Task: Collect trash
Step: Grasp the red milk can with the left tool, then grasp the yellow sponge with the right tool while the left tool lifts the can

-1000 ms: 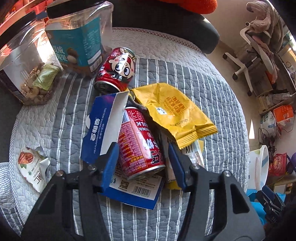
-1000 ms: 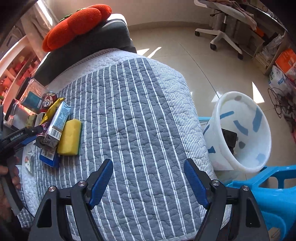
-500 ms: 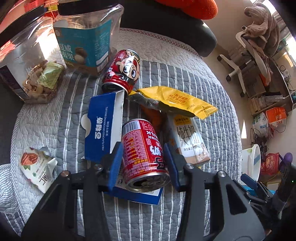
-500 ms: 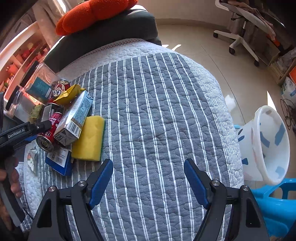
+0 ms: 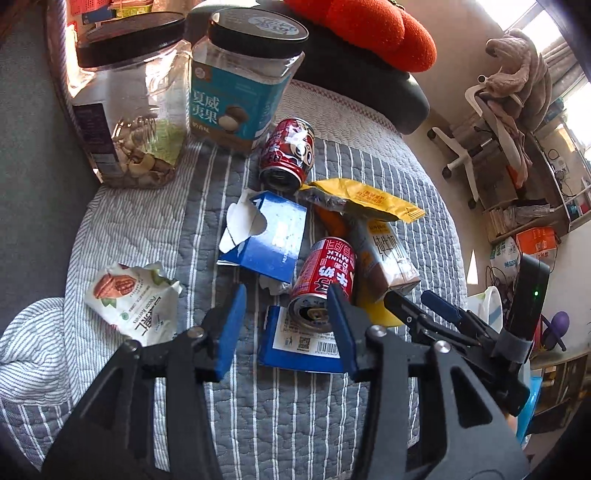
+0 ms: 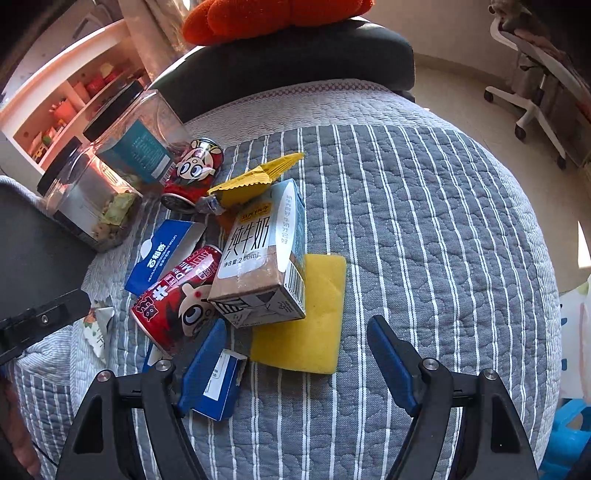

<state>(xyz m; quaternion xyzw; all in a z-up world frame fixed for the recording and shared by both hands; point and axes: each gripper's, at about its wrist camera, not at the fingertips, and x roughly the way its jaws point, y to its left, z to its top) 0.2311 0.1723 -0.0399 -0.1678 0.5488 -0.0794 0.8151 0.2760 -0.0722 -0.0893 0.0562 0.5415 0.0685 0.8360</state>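
Trash lies in a heap on the grey striped cloth (image 5: 369, 162): a red milk can (image 5: 325, 280) on its side, a second red can (image 5: 288, 155), a torn blue carton (image 5: 273, 236), a yellow wrapper (image 5: 365, 199), a milk box (image 5: 388, 254) and a nut packet (image 5: 129, 302). My left gripper (image 5: 284, 325) is open, its right finger beside the near red can's mouth. My right gripper (image 6: 295, 354) is open, low over a yellow sponge (image 6: 306, 317) with the milk box (image 6: 262, 258) and red can (image 6: 173, 310) just ahead.
Two clear snack jars (image 5: 243, 74) with black lids stand at the far left of the cloth. A dark cushion with an orange pillow (image 6: 273, 14) lies behind. A white bin (image 5: 484, 302) and blue stool (image 6: 569, 435) sit off the right edge. An office chair (image 6: 532, 81) stands beyond.
My left gripper has opened, let go of the near red can and pulled back. My right gripper has moved left toward the heap, over the sponge.
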